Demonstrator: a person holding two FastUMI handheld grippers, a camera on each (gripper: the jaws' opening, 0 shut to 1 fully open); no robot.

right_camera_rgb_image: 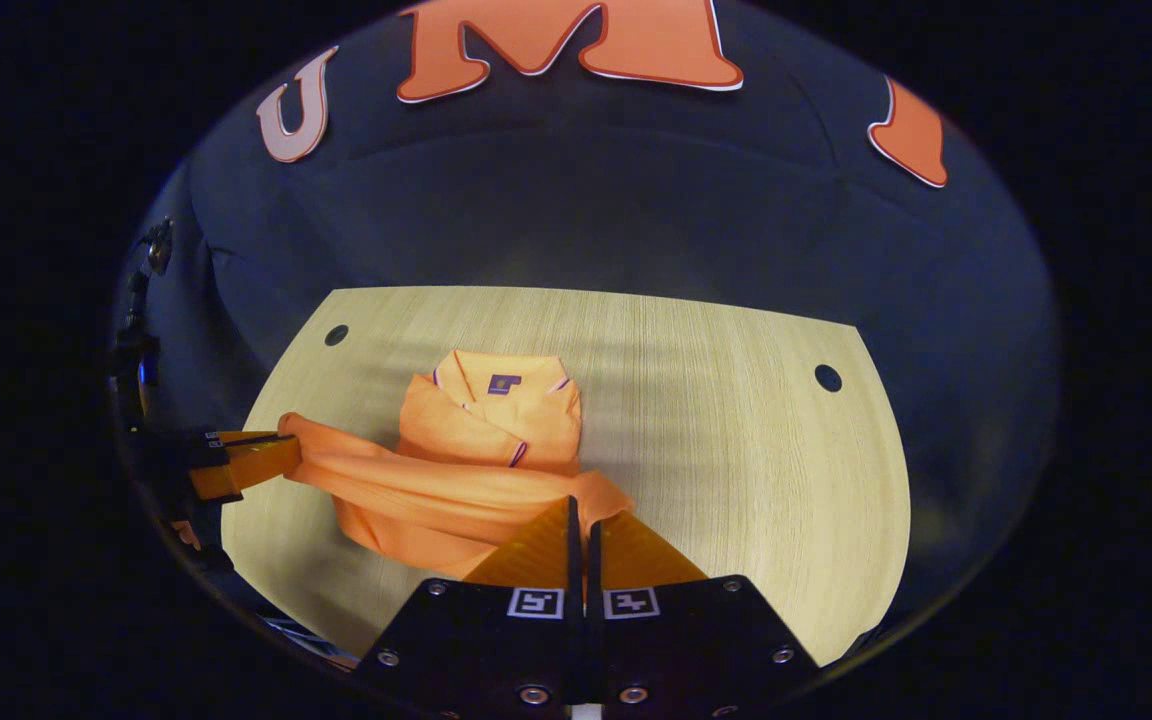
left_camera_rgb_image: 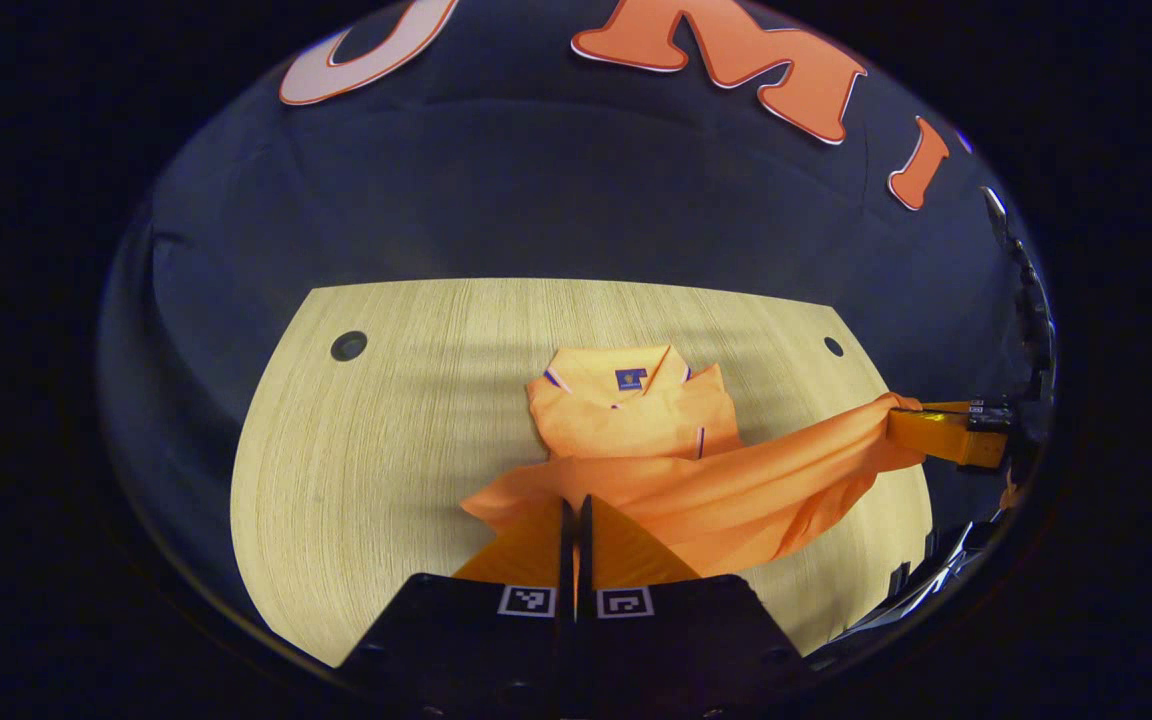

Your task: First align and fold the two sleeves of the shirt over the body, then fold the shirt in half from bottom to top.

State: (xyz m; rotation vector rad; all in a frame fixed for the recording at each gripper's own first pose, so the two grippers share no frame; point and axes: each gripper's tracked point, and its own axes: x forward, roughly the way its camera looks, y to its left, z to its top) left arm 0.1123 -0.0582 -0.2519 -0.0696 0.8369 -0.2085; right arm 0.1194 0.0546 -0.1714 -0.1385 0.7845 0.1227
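The shirt [left_camera_rgb_image: 636,415] lies on the tabletop [left_camera_rgb_image: 386,430], collar at the far side, sleeves folded over the body. Its bottom hem is lifted off the surface and stretched between both tools. The left tool [left_camera_rgb_image: 576,510] is closed on one hem corner; the right tool [right_camera_rgb_image: 579,515] is closed on the other corner.

left hand-held gripper [left_camera_rgb_image: 576,515] clamped, right hand-held gripper [right_camera_rgb_image: 578,520] clamped
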